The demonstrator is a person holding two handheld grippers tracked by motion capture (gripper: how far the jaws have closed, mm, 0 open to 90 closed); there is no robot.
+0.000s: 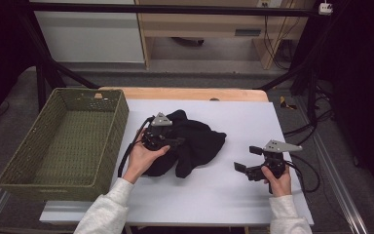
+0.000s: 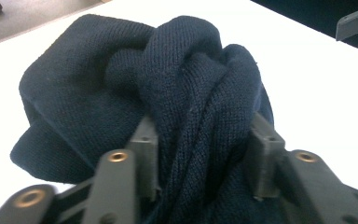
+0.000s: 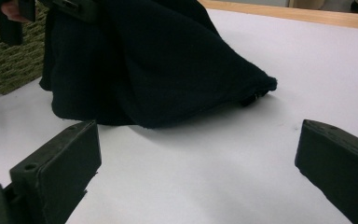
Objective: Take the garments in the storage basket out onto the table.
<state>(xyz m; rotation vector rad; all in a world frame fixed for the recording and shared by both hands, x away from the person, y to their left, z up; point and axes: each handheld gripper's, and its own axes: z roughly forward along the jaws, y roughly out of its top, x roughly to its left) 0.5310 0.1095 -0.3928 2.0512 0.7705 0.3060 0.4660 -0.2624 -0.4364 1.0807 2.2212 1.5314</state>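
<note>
Clearly you were working the dark knit garment (image 1: 195, 144), which lay bunched on the white mat (image 1: 233, 195), just right of the green woven basket (image 1: 63, 141) and apart from it. Nearest the basket, your left gripper (image 1: 168, 141) sat at the garment's near edge; in the left gripper view a twisted bunch of knit (image 2: 200, 116) ran between its jaws, which stood partly spread, so I cannot tell whether the pads were pressing on the cloth. Farther right of the basket, beyond the garment, your right gripper (image 1: 248, 158) rested low over bare mat, jaws spread wide with nothing between them. I judge you were at the grasping step. Next, the left needed a firm pinch, and the right a reach toward the garment's free corner (image 3: 261, 86).
</note>
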